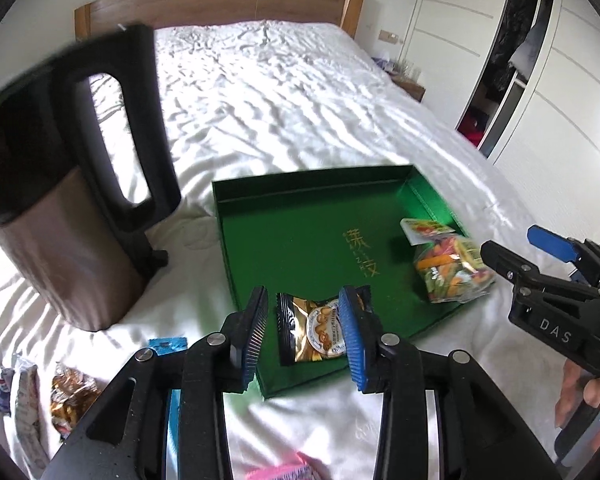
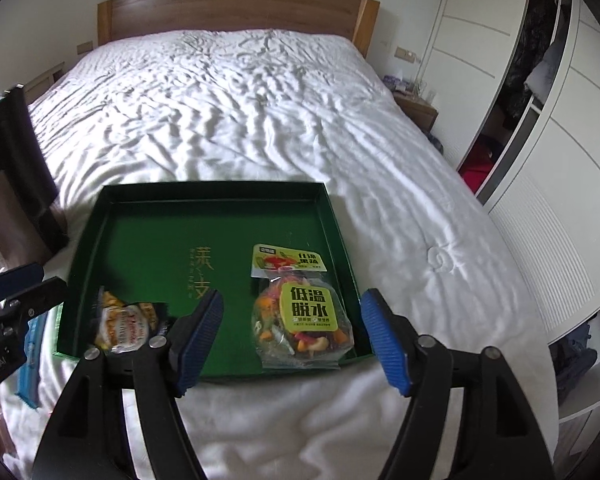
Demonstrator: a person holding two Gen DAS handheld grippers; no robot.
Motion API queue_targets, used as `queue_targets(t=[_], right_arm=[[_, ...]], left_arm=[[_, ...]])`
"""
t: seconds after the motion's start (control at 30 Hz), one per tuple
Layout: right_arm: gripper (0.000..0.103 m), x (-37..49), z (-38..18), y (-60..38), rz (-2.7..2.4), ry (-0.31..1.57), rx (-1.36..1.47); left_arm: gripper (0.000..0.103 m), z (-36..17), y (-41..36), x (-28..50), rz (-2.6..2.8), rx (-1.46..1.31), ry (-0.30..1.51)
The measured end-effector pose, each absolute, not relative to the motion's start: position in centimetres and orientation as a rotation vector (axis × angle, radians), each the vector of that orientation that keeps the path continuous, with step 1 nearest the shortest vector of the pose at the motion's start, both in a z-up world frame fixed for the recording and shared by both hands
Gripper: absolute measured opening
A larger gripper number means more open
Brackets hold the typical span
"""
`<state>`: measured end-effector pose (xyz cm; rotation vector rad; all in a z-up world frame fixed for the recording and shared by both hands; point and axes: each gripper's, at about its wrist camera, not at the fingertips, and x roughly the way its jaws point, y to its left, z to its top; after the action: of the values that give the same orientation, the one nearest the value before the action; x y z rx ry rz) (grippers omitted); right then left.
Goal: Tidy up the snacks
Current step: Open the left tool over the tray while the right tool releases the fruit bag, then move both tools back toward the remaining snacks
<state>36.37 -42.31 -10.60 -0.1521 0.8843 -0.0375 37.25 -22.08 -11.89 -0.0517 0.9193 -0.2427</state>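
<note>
A green tray (image 1: 300,240) lies on the white bed; it also shows in the right wrist view (image 2: 148,236). In it lie a gold-and-black cookie packet (image 1: 316,330) (image 2: 126,326) at the near left and a clear bag of dried fruit and vegetables (image 1: 450,266) (image 2: 300,312) at the near right. My left gripper (image 1: 304,340) is open, its pads on either side of the cookie packet just above it. My right gripper (image 2: 292,340) is open, hovering over the tray's near edge with the fruit bag between its fingers; it also shows in the left wrist view (image 1: 516,248).
A brown bag with a black handle (image 1: 80,200) stands on the bed left of the tray. Loose snack packets (image 1: 70,398) and a blue packet (image 1: 168,346) lie at the near left, a pink one (image 1: 284,470) at the bottom. A wardrobe (image 2: 540,120) lines the right side.
</note>
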Motion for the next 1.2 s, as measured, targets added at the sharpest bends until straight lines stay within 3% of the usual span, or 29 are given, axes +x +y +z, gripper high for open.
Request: queue_targets(t=[0.23, 0.3, 0.57, 0.93, 1.2], right_arm=[[0.1, 31.9, -6.9, -40.5, 0.014, 0.829, -0.135], [0.1, 30.3, -6.0, -39.5, 0.038, 0.817, -0.135], [0.1, 24.2, -3.9, -35.2, 0.14, 0.805, -0.147], [0.1, 18.5, -3.9, -28.7, 0.255, 0.825, -0.156], [0.1, 16.1, -5.4, -25.9, 0.292, 0.862, -0.145]], left_arm=[[0.032, -8.7, -18.0, 32.4, -0.221, -0.017, 0.885], [0.038, -8.3, -16.1, 30.8, -0.201, -0.026, 0.885], [0.039, -8.5, -5.0, 24.1, -0.083, -0.055, 0.913], [0.04, -10.2, 8.7, 14.9, 0.128, -0.131, 0.961], [0.04, -10.9, 11.9, 10.8, 0.199, -0.156, 0.952]])
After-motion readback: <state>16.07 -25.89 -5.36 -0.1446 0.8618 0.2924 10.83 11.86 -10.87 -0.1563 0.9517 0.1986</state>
